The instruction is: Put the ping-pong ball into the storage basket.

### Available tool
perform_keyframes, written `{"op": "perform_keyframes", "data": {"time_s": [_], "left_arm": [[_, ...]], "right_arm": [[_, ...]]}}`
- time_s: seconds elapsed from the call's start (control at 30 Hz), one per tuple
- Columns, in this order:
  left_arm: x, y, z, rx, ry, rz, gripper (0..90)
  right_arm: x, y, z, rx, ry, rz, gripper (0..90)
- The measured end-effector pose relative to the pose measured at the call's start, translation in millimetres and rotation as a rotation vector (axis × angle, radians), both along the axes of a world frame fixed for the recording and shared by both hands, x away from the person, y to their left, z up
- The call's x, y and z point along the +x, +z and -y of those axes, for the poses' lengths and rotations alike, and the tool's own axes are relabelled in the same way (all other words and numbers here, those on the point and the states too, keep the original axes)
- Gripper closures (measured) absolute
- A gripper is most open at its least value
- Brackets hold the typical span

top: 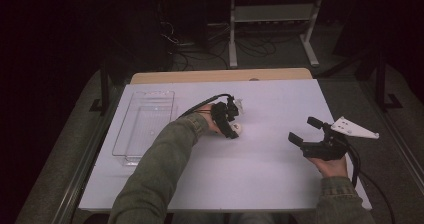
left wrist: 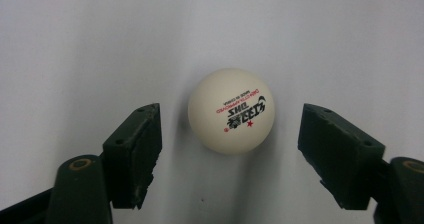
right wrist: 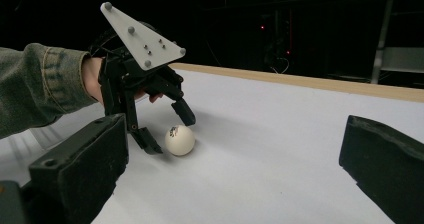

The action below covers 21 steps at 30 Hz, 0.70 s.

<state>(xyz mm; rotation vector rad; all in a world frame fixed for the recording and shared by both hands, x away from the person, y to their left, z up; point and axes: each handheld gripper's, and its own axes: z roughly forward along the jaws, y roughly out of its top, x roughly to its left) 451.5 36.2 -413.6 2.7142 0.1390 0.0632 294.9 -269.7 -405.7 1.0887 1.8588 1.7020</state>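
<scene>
So the white ping-pong ball [left wrist: 231, 111] sits on the white table [top: 270, 169] right between the left gripper [left wrist: 230, 154]'s jaws, a gap on each side, nothing pinched yet; the right gripper [top: 306, 131] hovers well apart, jaws wide and empty

A white surface [top: 260, 174] with a wooden strip along its far edge carries two items. A white table-tennis ball [top: 236, 128] with red and black print rests near the centre, and a clear plastic tray [top: 145, 126] lies well apart, beside the left edge.
</scene>
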Motion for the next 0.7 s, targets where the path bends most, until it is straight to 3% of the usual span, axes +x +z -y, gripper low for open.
{"op": "perform_keyframes", "data": {"time_s": [0.7], "left_arm": [[2.4,4.7,2.3,-0.01,-0.053,0.03,50.4]], "right_arm": [[0.4,-0.5,-1.4,-0.004,0.007,0.0,0.0]]}}
